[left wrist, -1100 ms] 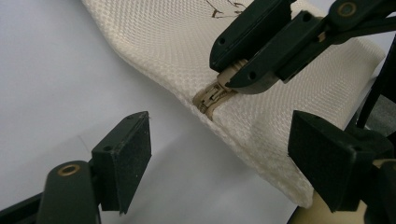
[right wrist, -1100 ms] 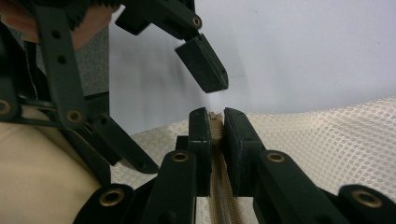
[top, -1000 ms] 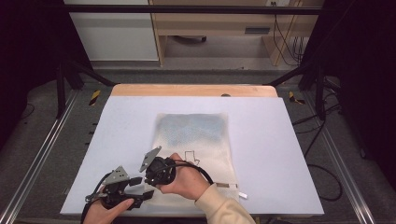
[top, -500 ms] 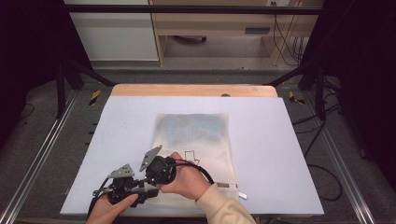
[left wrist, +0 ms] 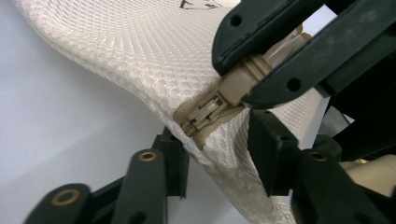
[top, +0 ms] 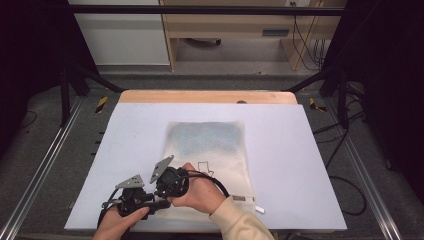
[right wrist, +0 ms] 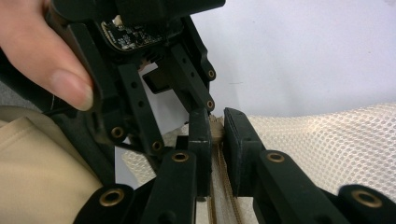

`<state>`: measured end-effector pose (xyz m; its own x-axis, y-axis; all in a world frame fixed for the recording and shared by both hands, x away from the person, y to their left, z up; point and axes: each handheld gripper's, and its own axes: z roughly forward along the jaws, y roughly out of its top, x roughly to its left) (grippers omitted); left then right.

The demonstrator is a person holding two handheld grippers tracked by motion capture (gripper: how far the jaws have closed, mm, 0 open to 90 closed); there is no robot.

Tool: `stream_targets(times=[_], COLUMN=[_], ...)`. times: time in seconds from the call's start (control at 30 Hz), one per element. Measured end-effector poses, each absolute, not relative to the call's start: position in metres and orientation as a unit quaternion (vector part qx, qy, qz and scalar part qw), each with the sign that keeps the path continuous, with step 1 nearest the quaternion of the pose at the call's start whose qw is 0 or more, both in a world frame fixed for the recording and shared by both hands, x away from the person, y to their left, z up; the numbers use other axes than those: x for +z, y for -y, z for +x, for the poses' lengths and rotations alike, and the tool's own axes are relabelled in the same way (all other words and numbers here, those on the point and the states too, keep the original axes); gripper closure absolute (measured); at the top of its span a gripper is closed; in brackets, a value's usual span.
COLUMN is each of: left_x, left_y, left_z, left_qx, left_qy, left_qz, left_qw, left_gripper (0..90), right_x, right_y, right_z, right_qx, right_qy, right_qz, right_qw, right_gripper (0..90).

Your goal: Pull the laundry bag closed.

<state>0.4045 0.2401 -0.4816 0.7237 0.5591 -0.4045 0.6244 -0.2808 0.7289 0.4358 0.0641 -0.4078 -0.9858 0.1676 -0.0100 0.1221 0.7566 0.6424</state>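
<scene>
A cream mesh bag point(top: 210, 145) lies flat on the white table cover point(top: 300, 165). Both grippers meet at its near left corner. My right gripper point(right wrist: 217, 123) is shut on the tan zipper pull point(left wrist: 240, 79), with the zipper slider point(left wrist: 208, 109) just below its jaws. My left gripper point(left wrist: 215, 140) comes in from the left and is closed on the mesh corner point(left wrist: 219, 149) right under the slider. The corner is lifted slightly off the cover. In the high view the left gripper point(top: 156, 203) sits just left of the right gripper point(top: 167, 192).
A small white tag point(top: 259, 209) sticks out at the bag's near right corner. A wooden strip point(top: 207, 96) edges the far side of the table. Metal rails point(top: 45, 165) run along both sides, and cables point(top: 345, 185) lie on the floor at right.
The left gripper has moved right, from beside the bag up to its near left corner. The right gripper has stayed at the zipper end.
</scene>
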Motion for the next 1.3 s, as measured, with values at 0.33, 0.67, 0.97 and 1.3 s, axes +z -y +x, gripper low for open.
stream_targets(times=[0.33,0.67,0.97,1.3], left_x=[-0.484,-0.482,-0.481,-0.476], left_y=[-0.239,-0.241,-0.241,-0.241], left_z=[0.409,0.409,0.408,0.407], left_qx=[-0.043,-0.037,-0.031,-0.032], left_qy=[-0.38,-0.378,-0.384,-0.38], left_qz=[0.797,0.801,0.801,0.8], left_qw=[0.467,0.463,0.458,0.464], left_gripper=[78.4,82.1,83.0,83.3], right_x=[-0.41,-0.415,-0.416,-0.415], right_y=[-0.06,-0.057,-0.055,-0.051], right_z=[0.436,0.436,0.435,0.435], right_qx=[0.334,0.311,0.29,0.283], right_qy=[-0.938,-0.946,-0.952,-0.954], right_qz=[0.081,0.086,0.084,0.085], right_qw=[0.036,0.04,0.045,0.044], right_gripper=[82.1,82.3,82.4,82.4])
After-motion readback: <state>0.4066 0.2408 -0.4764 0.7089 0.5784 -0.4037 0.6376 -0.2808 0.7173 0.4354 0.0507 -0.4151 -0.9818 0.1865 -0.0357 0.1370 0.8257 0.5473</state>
